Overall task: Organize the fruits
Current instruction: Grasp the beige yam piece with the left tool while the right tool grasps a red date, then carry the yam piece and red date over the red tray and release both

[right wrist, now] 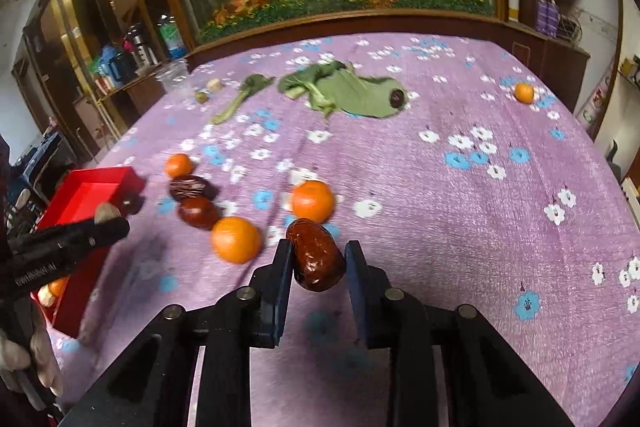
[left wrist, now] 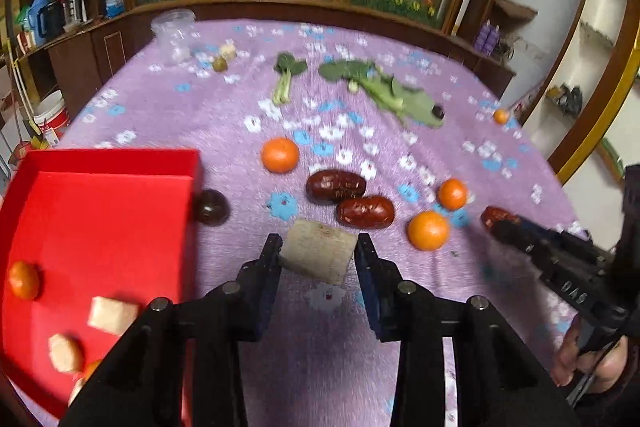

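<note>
In the left wrist view my left gripper (left wrist: pixel 319 243) is shut on a pale beige cylindrical chunk (left wrist: pixel 320 255), held just above the purple flowered cloth. A red box (left wrist: pixel 100 227) lies to its left, holding a small orange (left wrist: pixel 24 279) and several beige pieces. Two red dates (left wrist: pixel 336 185) and three oranges (left wrist: pixel 428 230) lie on the cloth ahead. In the right wrist view my right gripper (right wrist: pixel 319 247) is shut on a red date (right wrist: pixel 318 259), lifted off the cloth. Two oranges (right wrist: pixel 312 201) sit just beyond it.
A dark round fruit (left wrist: pixel 212 207) rests against the box's right wall. Leafy greens (left wrist: pixel 384 91) lie mid-table with a dark fruit (left wrist: pixel 439 111) on one leaf. A clear plastic jar (left wrist: pixel 174 35) stands at the far left, a lone orange (right wrist: pixel 524 93) at the far right.
</note>
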`<state>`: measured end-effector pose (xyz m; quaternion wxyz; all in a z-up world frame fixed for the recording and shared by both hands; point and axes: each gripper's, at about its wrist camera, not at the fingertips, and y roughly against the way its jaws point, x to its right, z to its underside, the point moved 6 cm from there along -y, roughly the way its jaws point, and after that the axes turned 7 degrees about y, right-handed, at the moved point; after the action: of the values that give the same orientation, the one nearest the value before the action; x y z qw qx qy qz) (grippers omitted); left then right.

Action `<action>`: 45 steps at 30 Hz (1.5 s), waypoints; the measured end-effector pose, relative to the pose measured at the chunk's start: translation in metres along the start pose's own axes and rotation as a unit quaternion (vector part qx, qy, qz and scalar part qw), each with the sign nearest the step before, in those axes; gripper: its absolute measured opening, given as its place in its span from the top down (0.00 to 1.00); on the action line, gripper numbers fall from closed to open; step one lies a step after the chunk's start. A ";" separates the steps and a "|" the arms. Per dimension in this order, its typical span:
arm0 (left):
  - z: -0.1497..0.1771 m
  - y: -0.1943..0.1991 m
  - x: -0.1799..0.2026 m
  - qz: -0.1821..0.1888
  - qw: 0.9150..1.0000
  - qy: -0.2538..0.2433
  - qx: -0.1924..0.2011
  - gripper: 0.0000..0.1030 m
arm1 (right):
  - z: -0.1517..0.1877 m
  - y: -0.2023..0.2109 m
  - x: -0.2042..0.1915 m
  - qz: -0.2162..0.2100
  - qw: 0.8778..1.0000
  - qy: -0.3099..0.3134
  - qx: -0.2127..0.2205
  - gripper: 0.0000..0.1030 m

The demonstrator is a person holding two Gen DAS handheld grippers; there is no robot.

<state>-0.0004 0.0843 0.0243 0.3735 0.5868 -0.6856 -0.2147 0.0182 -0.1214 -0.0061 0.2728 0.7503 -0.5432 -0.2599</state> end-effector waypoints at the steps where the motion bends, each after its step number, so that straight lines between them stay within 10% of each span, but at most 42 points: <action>1: -0.001 0.009 -0.001 0.005 1.000 0.005 0.007 0.65 | -0.001 0.005 -0.004 -0.001 1.000 0.003 0.003 0.72; 13: -0.033 0.140 -0.038 0.035 0.993 0.035 0.105 0.65 | -0.045 0.095 -0.074 -0.055 0.994 0.039 0.084 0.72; 25: -0.125 0.245 -0.113 -0.072 0.979 0.015 0.190 0.65 | -0.168 0.162 -0.184 -0.176 0.970 0.075 0.151 0.72; 31: -0.131 0.200 -0.158 -0.099 0.983 0.030 0.153 0.65 | -0.180 0.095 -0.229 -0.211 0.971 0.066 0.090 0.72; 45: -0.051 0.014 -0.230 -0.105 0.988 0.109 -0.019 0.65 | -0.065 -0.114 -0.283 -0.240 0.963 0.070 -0.105 0.71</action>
<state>0.0367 0.3170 0.0066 0.4325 0.6685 -0.5710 -0.2002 0.0623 0.1879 -0.0119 0.3175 0.8420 -0.2965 -0.3199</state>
